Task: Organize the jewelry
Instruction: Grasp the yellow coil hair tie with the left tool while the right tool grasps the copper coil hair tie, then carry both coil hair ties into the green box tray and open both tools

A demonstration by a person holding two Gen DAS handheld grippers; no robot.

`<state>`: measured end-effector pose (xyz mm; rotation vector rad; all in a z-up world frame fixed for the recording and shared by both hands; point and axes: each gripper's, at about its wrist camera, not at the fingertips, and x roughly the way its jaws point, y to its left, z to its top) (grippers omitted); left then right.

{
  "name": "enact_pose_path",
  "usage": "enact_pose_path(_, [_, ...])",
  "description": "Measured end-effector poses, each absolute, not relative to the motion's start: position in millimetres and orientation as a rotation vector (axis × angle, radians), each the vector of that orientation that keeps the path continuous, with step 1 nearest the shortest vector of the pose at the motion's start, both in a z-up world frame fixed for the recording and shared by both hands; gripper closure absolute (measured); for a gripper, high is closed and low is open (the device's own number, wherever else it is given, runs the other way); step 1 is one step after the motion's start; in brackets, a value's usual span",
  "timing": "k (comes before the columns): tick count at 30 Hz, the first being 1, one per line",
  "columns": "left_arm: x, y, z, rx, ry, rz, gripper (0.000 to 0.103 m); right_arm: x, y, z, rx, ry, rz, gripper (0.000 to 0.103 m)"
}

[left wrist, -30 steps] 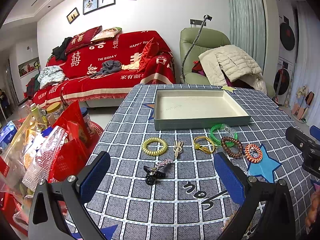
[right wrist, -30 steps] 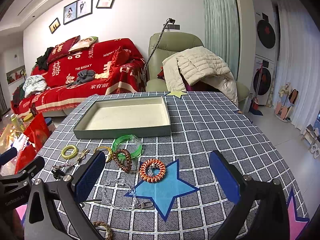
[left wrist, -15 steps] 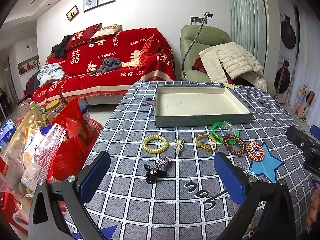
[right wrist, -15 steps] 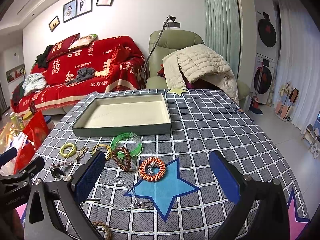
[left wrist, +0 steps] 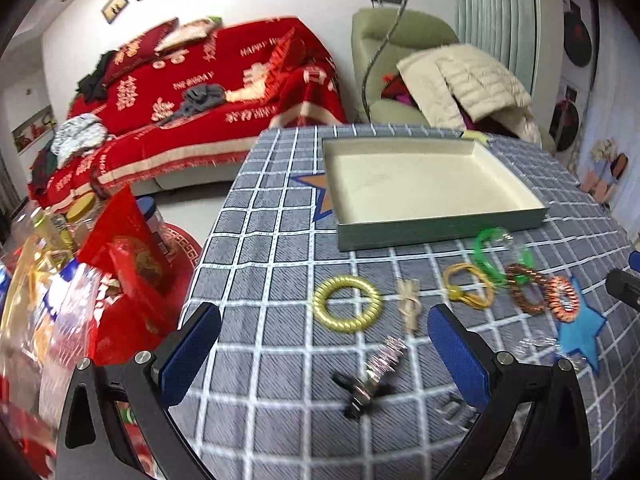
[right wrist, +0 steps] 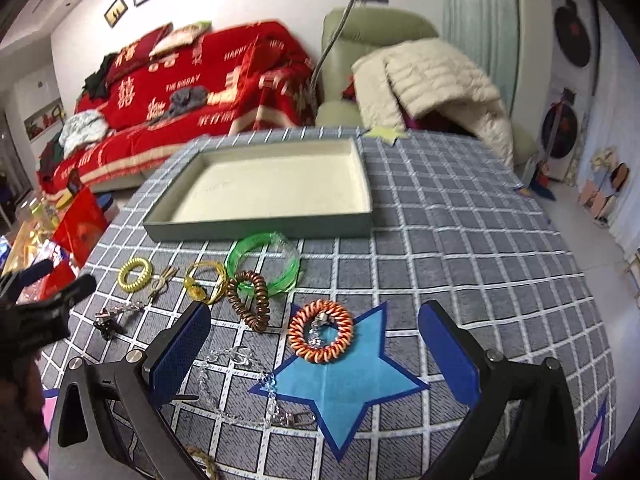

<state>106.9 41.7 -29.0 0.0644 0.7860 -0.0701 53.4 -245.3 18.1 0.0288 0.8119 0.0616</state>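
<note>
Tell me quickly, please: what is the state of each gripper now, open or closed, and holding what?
Left gripper: open, holding nothing, above the table.
Right gripper: open, holding nothing, above the orange coil ring.

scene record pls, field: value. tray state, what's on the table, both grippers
tray: empty, cream inside, on the checked tablecloth
items in front of tray: yellow coil tie, beige clip, yellow band, green bangle, brown coil tie, orange coil tie
nearer items: black clip with sparkly strip, clear chain
left gripper: open, above the table, holding nothing
right gripper: open, holding nothing, orange coil tie between its fingers in view
placed in tray: nothing yet
</note>
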Motion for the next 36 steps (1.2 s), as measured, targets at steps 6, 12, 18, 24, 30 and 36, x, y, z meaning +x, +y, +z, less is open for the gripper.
enact_pose_path(6, [147,54,-46,0.041,0.869,-0.118,0.0,89,-238,0,0.025,0.93,0.136,0.014])
enact_pose_path(12, [168,54,-65,0.041,0.959,-0.16,0.012,111,-217,-21,-0.043,1.032,0.22,0.049])
enact_pose_path(18, [171,42,-76,0.086,1.008,-0.199,0.025,119,-210,-35,-0.045,1.1,0.258,0.072])
enact_pose_path(24, [168,31,-76,0.135,0.986,-0.252,0.071,116,-210,-27,-0.038,1.081,0.273,0.091])
enact_pose_path(30, [163,29,-68,0.118,0.974,-0.266,0.071,114,-215,-9,-0.017,1.037,0.29,0.091])
enact_pose_path(36, [164,32,-24,0.034,0.897,-0.287,0.071,127,-224,17,0.03,0.994,0.305,0.091])
